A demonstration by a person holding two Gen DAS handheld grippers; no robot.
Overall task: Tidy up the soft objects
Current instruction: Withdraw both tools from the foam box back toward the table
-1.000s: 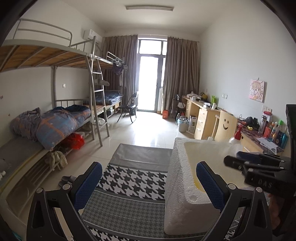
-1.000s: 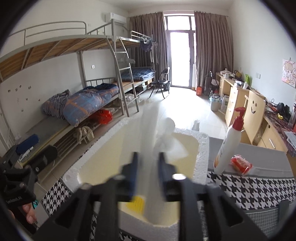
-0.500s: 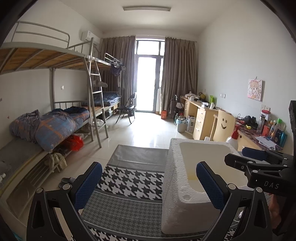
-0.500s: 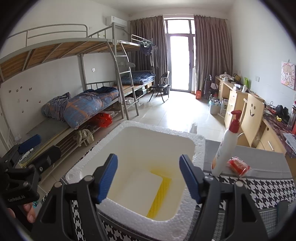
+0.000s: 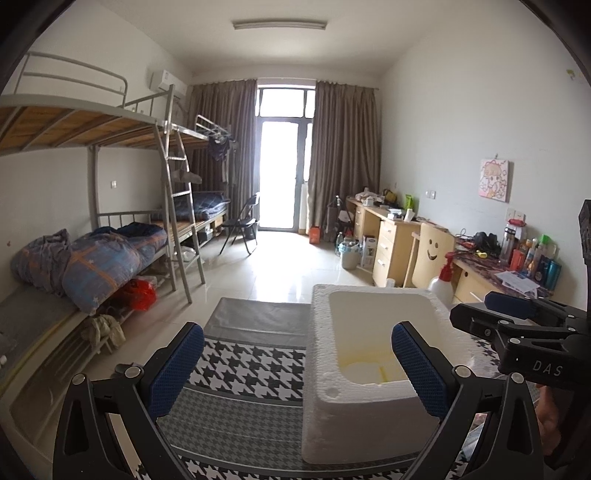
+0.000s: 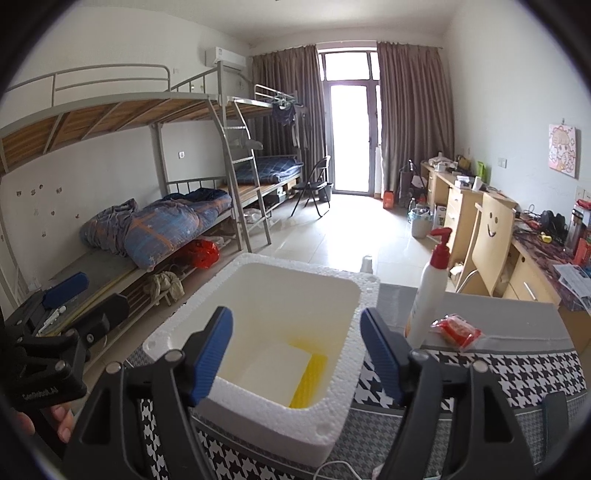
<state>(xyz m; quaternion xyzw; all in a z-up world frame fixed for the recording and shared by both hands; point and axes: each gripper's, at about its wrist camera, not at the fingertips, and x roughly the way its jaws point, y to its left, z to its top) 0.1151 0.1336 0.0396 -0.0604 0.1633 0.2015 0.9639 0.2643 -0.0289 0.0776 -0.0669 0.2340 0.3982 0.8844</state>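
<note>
Nearest us, our right tongs (image 6: 295, 354) and left tongs (image 5: 295, 373) gape, holding nothing; just beyond, the white-and-yellow sponge (image 6: 291, 373) already lies inside the foam box (image 6: 365, 295) on the worktop (image 6: 517, 369); farther off, we see no other soft items awaiting.

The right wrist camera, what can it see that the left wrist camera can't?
Only the right wrist view shows the small red packet lying on the table beside the pump bottle, plus the yellow sponge and white sheet clearly at the box bottom. Only the left wrist view shows the ceiling light and the bare patterned cloth left of the box. Both show the white foam box, the bunk beds, the smiley chair, and both grippers, left and right, open.
</note>
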